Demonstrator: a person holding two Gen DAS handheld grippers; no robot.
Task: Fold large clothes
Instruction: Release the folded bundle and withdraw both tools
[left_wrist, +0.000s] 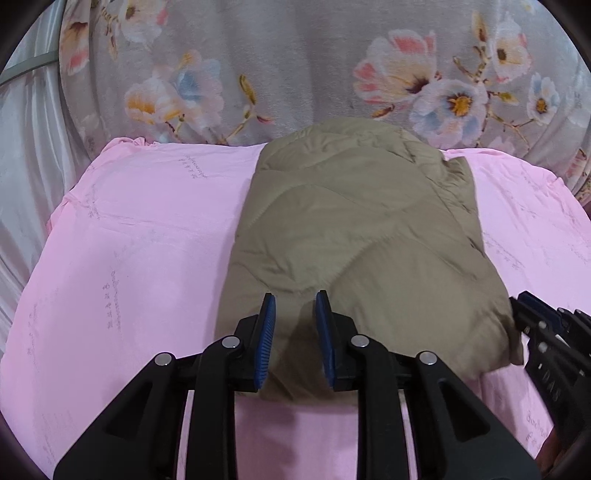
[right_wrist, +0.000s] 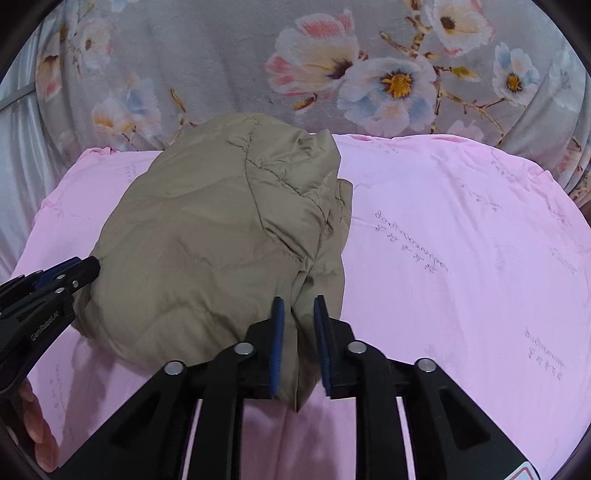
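Note:
A khaki quilted jacket lies folded into a thick bundle on the pink sheet; it also shows in the right wrist view. My left gripper stands at the bundle's near left edge, fingers a little apart with the fabric edge between them. My right gripper stands at the near right corner, fingers a little apart around a fold of the jacket. The right gripper shows at the right edge of the left wrist view, and the left gripper at the left edge of the right wrist view.
A grey floral blanket hangs behind the pink sheet. Pale satin cloth drapes at the far left. The pink sheet spreads wide to the right of the jacket.

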